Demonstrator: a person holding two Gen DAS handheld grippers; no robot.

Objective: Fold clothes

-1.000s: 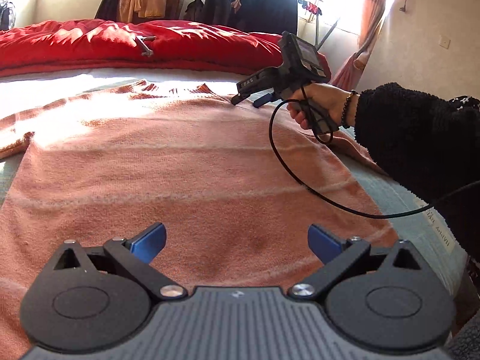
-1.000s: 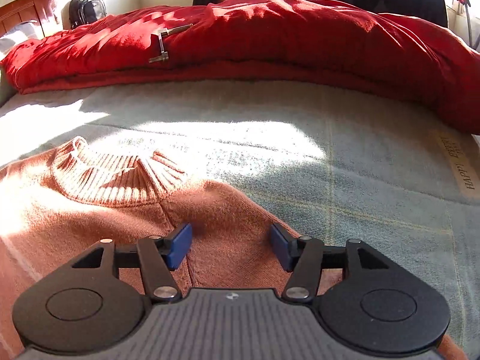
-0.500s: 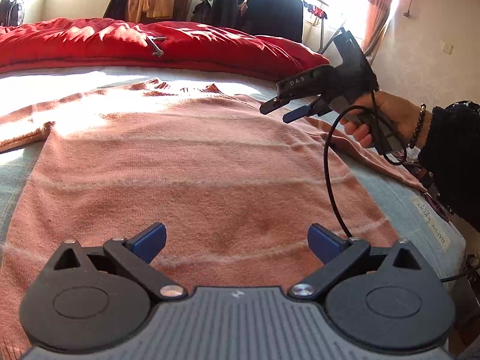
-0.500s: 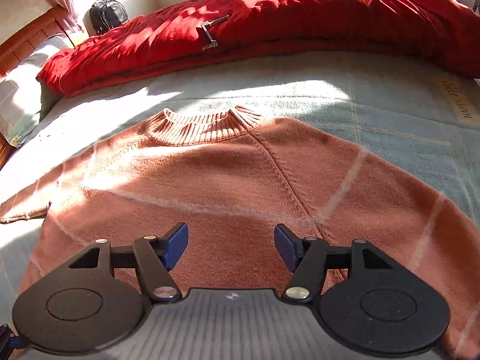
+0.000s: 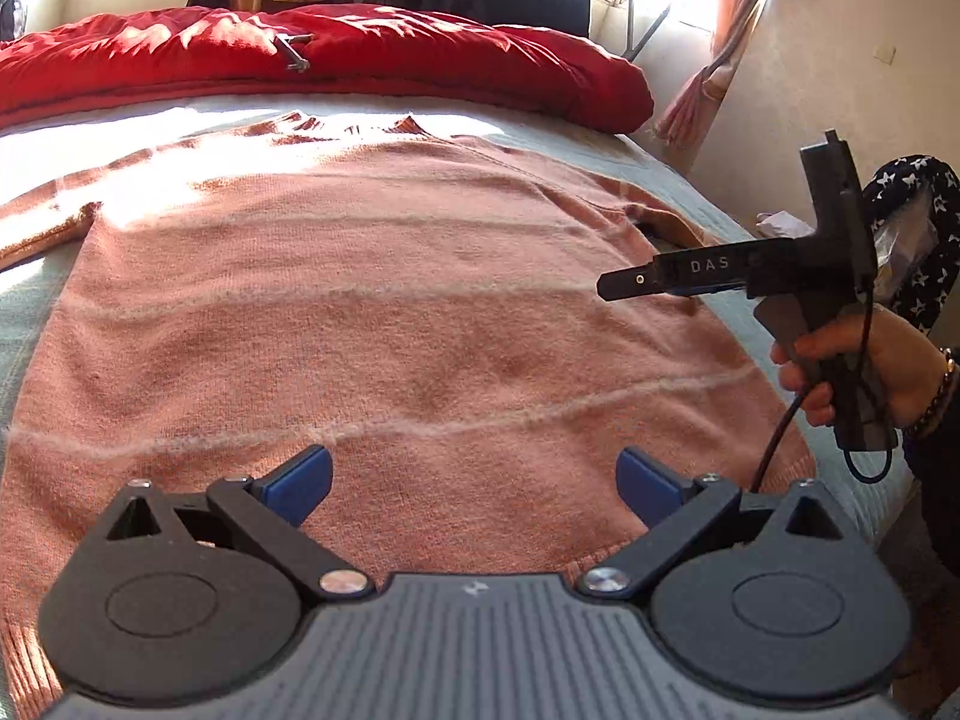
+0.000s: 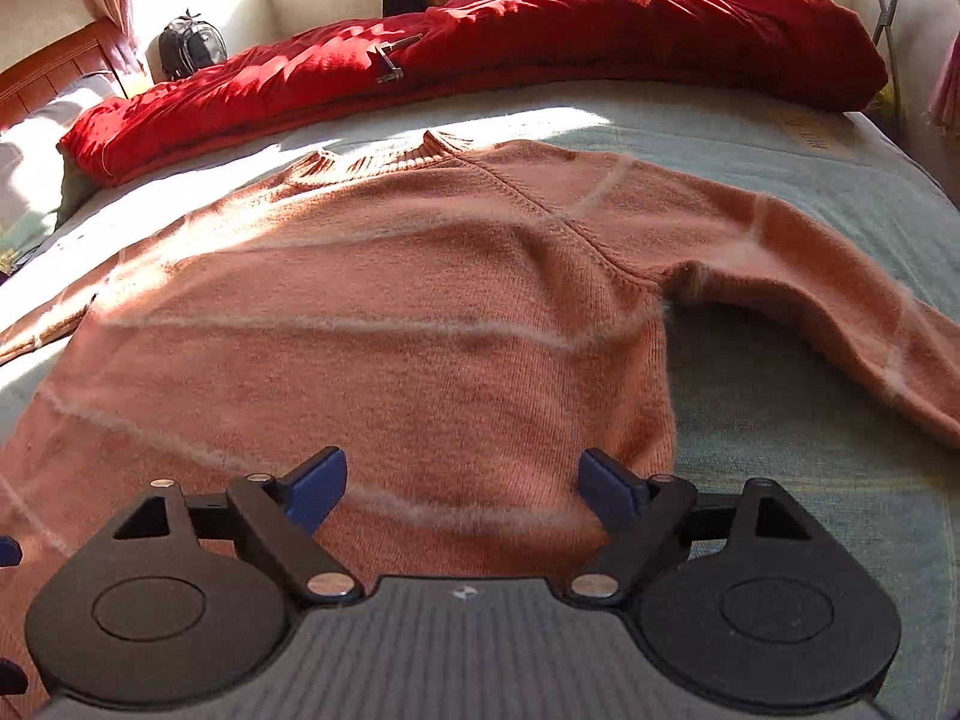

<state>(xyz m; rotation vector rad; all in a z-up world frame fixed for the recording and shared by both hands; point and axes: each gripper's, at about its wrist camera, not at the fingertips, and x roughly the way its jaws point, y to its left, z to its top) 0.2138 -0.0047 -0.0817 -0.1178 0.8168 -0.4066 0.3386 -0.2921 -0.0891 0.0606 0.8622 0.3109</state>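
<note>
a salmon-pink sweater with pale stripes lies spread flat on a pale green bed cover, collar toward a red duvet. the left gripper and right gripper hover over its hem, jaws wide apart, both empty. a hand grips the right gripper's handle at the sweater's edge.

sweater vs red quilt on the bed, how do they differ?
The sweater is salmon pink with thin pale stripes; the red quilt is plain red. The sweater lies spread flat in a single layer with a sleeve out to the side; the quilt is bunched in a thick roll along the far edge. Both rest on the pale bedsheet, partly sunlit.
</note>
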